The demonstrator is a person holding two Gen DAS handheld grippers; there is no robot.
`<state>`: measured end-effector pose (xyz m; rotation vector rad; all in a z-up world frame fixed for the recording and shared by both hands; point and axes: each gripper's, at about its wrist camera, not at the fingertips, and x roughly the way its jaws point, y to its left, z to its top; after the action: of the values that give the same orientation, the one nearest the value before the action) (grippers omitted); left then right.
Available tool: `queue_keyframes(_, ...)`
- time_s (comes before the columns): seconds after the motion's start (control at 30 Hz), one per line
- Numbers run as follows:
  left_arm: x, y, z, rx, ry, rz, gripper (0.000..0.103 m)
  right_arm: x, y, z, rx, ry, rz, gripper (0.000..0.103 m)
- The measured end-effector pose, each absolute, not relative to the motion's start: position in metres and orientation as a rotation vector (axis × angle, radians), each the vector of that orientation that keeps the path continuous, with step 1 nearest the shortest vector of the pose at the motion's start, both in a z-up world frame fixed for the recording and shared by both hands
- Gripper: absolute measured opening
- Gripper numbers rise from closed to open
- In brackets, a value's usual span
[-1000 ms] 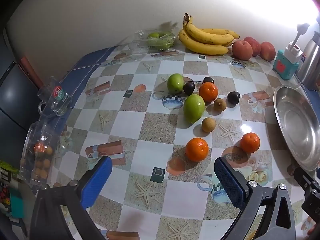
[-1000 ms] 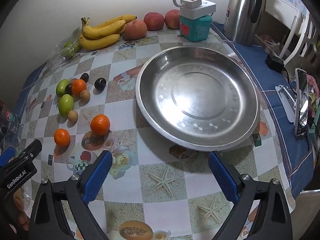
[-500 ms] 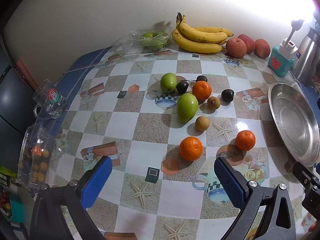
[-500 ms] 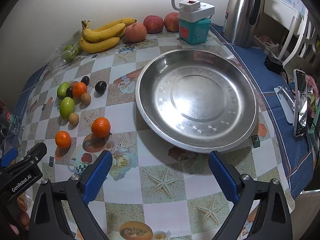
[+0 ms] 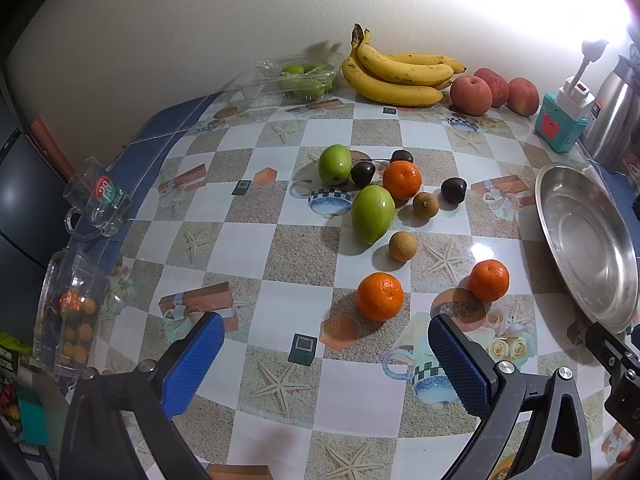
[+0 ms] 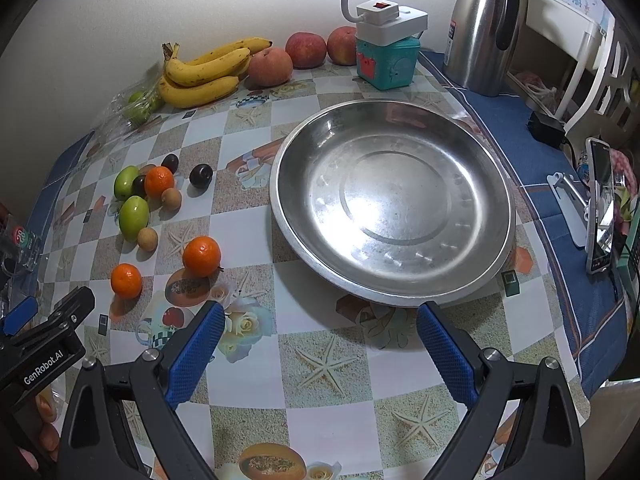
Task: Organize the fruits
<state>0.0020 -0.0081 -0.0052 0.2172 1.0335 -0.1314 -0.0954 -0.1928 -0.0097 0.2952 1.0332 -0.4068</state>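
Both wide apart, empty; lower left hand-held gripper (image 5: pixel 322 334) squarely over nearest orange (image 5: pixel 379 296), then pinch gently

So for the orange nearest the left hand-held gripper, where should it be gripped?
Across its widest middle, coming straight ahead from the near side. The nearest orange is round, stands apart from other fruit, and the left hand-held gripper is open wider than it.
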Motion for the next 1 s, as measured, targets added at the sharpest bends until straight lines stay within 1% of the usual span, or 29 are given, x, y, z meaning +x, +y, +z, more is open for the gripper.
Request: queue_keyframes(1.0, 0.0028, -0.0066, -0.0057, 0.213, 1.040, -0.132, 0.103, -0.0958, -0.1933, -0.0093, 0.294, 1.034, -0.405, 0.097)
